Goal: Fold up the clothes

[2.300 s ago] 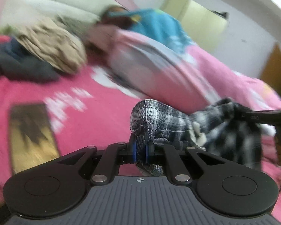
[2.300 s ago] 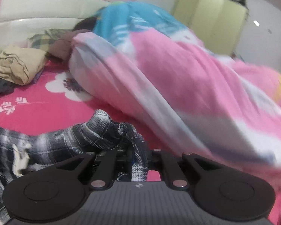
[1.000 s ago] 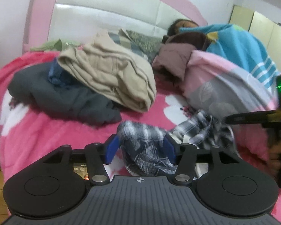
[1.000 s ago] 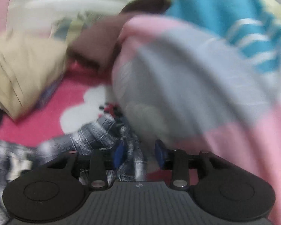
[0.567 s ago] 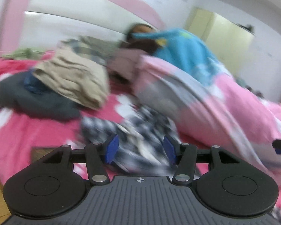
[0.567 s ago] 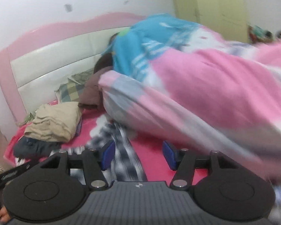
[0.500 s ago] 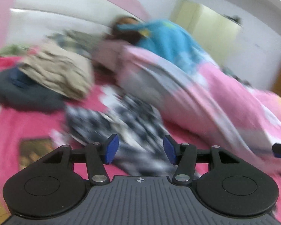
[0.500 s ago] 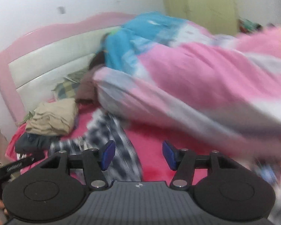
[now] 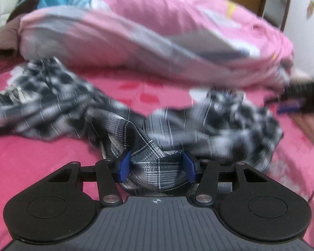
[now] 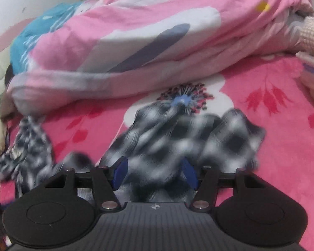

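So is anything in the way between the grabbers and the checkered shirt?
Nothing visible is. The checkered shirt already lies between the open fingers of the left gripper, and the right gripper too.

The left gripper (image 9: 156,166) sits low over a bright pink bedsheet (image 9: 37,163), its blue-padded fingers (image 9: 123,166) spread wide with a fold of the black-and-white plaid shirt (image 9: 148,156) lying between them. The rest of the shirt is blurred and stretches in a crumpled band across the sheet, from the far left to the right. Behind it lies a bulky pink, white and grey duvet (image 9: 157,33). At the right edge, a dark blurred shape is the right gripper (image 9: 303,96), its state unclear.
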`<state>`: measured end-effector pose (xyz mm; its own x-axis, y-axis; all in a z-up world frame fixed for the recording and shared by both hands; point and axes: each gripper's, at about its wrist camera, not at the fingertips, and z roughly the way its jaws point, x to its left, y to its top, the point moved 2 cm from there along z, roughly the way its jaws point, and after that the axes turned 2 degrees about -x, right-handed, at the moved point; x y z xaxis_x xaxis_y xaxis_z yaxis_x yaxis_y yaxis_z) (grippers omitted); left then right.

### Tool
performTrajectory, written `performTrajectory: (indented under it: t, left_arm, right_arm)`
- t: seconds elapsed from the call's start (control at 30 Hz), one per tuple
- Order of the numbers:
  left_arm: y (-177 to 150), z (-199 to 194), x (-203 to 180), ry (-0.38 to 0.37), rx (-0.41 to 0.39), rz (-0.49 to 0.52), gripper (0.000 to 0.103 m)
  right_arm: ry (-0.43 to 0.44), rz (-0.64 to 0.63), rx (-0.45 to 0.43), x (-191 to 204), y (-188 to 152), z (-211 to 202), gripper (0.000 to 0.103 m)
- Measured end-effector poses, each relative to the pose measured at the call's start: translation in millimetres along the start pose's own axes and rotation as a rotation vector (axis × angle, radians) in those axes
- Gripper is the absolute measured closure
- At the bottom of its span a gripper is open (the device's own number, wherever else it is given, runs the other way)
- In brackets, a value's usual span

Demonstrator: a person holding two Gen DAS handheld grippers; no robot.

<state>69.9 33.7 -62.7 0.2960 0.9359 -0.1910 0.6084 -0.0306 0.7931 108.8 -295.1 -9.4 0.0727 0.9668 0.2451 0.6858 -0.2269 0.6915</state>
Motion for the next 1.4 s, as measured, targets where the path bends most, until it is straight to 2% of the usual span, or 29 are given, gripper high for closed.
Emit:
performTrajectory:
  t: [0.03,0.2,0.37,0.4,0.47,0.5,0.53,0.67,0.7,0.77,0.8,0.83,0.93,1.0,1.03,1.07,1.13,1.2,1.3,1.4]
  left_arm:
    - [-3.3,4.0,0.3,0.006,0.017,0.005,0.052]
    - [-10.4,9.3,4.4,0.008,0.044,0.002,0.051]
    - [-14.6,8.4,0.2,0.013,0.036,0.045,0.051]
    - [-16.2,7.5,0.2,0.010,0.028,0.053,0.051]
    - [-19.4,5.7,0.3,0.004,0.012,0.071,0.051]
    - [-21.0,4.8,0.4,0.002,0.004,0.079,0.051]
    - [-22.4,3.8,1.4,-0.003,-0.002,0.081,0.051]
    - [-24.6,2.2,4.9,-0.013,-0.006,0.069,0.051]
    - [-24.9,2.0,5.1,-0.012,-0.005,0.067,0.051]
    - [-25.6,1.6,5.1,-0.009,-0.002,0.062,0.051]
    - [-26.1,1.1,4.6,-0.006,-0.001,0.063,0.051]
    - [-26.7,0.7,3.8,-0.002,-0.001,0.065,0.051]
    - [-28.6,-0.9,2.8,0.012,0.002,0.074,0.051]
    - [-30.2,-3.2,0.3,0.035,0.006,0.089,0.051]
    - [-31.0,-4.7,-0.9,0.046,0.009,0.094,0.051]
    - [-32.1,-6.2,-1.9,0.056,0.011,0.094,0.051]
    - [-34.0,-8.5,-3.3,0.070,0.015,0.092,0.051]
    - [-35.9,-11.2,-2.8,0.073,0.019,0.090,0.051]
    - [-37.7,-13.1,0.5,0.074,0.029,0.077,0.051]
    - [-38.0,-15.4,2.5,0.075,0.029,0.060,0.051]
  right_arm:
    - [-0.006,-0.003,-0.005,-1.3,6.5,6.4,0.034]
    - [-0.036,-0.047,0.023,2.1,40.3,66.5,0.031]
    - [-0.130,-0.109,0.097,2.1,53.6,134.5,0.030]
    - [-0.151,-0.117,0.112,0.9,54.2,146.5,0.033]
    - [-0.143,-0.128,0.129,-2.2,47.9,156.2,0.060]
    - [-0.134,-0.131,0.117,-2.9,46.0,153.9,0.083]
    - [-0.126,-0.135,0.103,-3.4,44.2,151.1,0.095]
    - [-0.079,-0.051,0.059,-15.1,43.4,110.9,0.096]
    - [-0.067,-0.029,0.048,-18.1,43.2,100.8,0.094]
    - [-0.043,0.013,0.026,-24.1,42.9,80.4,0.077]
    - [-0.032,0.035,0.015,-27.1,42.7,70.2,0.049]
    - [-0.020,0.056,0.004,-30.2,42.6,60.0,0.028]
    - [-0.030,0.036,0.036,-33.3,24.5,47.2,0.025]
    - [-0.031,0.000,0.103,-29.7,10.3,56.3,0.025]
    - [-0.031,-0.019,0.137,-27.9,3.2,61.2,0.027]
    - [-0.033,-0.044,0.157,-25.4,-5.8,68.6,0.034]
    - [-0.049,-0.091,0.168,-20.3,-18.7,78.4,0.080]
    - [-0.041,-0.068,0.118,-20.8,-18.1,70.7,0.099]
    - [0.027,0.007,-0.032,-20.5,-4.9,25.6,0.101]
    - [0.128,0.043,-0.189,-15.7,5.8,-39.4,0.102]
